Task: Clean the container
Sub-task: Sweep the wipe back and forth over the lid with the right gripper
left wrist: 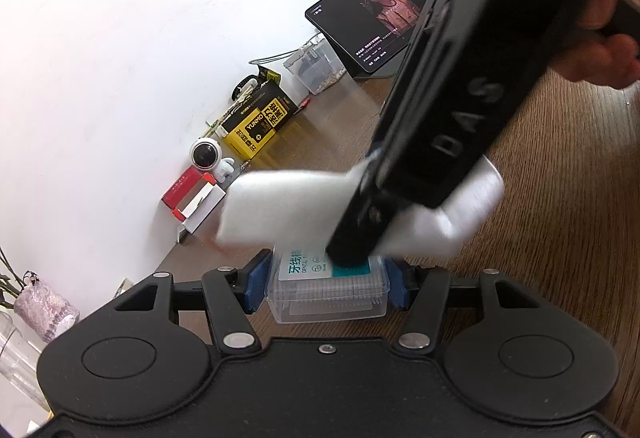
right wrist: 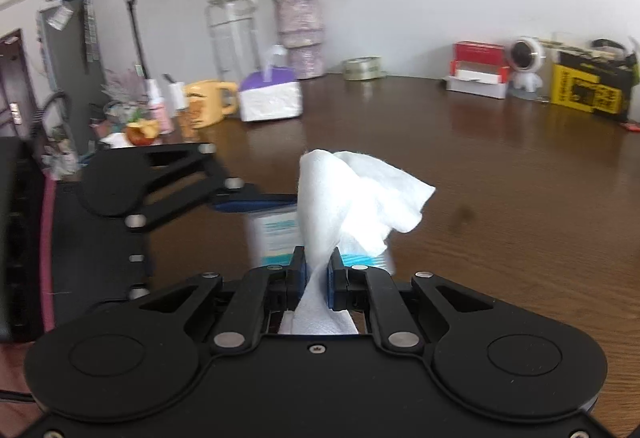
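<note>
Left gripper [left wrist: 326, 288] clamps box [left wrist: 328, 294]; right gripper [right wrist: 318, 274] pinches tissue [right wrist: 352, 194] above box; hard wiping risks box slipping

The box [left wrist: 328, 292] looked like clear, ribbed plastic with a glossy paper label on its lid. The tissue [right wrist: 352, 198] was soft, white, matt and slightly fuzzy. The table [right wrist: 500, 178] was dark wood-grain with a polished sheen that mirrored things on it. Both the left gripper [left wrist: 326, 284] and the right gripper [right wrist: 318, 270] were matt black plastic with bright metal rivets and blue rubbery pads [left wrist: 256, 284]. The tablet [left wrist: 360, 22] screen was glossy glass.
</note>
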{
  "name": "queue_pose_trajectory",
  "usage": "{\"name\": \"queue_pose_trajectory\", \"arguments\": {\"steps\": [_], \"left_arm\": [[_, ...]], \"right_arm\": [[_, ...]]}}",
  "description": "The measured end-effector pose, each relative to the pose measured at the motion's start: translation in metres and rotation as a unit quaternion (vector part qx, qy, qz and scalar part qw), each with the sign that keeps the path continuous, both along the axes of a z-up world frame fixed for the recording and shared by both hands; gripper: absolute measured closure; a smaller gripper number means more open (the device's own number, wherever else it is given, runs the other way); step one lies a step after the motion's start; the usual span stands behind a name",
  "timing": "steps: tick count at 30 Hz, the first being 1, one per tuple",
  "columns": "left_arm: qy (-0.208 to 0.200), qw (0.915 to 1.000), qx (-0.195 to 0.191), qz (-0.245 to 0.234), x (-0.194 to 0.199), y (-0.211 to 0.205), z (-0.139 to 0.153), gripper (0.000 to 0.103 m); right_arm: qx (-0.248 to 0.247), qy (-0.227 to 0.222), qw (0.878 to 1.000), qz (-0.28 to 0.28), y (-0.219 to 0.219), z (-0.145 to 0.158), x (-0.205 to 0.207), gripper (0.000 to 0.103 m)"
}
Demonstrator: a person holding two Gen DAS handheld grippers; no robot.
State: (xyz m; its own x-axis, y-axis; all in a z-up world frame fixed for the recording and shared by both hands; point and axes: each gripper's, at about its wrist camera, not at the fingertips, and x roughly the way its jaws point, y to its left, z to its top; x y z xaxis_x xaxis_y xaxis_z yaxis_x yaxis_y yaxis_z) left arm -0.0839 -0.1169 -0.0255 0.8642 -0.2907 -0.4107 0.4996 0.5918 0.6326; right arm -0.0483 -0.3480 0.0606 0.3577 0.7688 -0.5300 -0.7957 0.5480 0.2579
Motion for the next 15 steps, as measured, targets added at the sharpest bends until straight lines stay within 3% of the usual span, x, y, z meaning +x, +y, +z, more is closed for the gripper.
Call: {"name": "queue_pose_trajectory", "arguments": {"steps": [6,15], "left_arm": [[0.000,1.0000,0.000,0.000,0.000,0.000,0.000,0.046],[0.000,1.0000,0.000,0.000,-0.001,-0.001,0.000,0.046]], "right_arm": [[0.006,-0.007,0.999,0.036,0.009,0.006,-0.012,0.093],[-0.017,-0.004,0.999,-0.037,-0.006,-0.001,0.015,0.093]]}}
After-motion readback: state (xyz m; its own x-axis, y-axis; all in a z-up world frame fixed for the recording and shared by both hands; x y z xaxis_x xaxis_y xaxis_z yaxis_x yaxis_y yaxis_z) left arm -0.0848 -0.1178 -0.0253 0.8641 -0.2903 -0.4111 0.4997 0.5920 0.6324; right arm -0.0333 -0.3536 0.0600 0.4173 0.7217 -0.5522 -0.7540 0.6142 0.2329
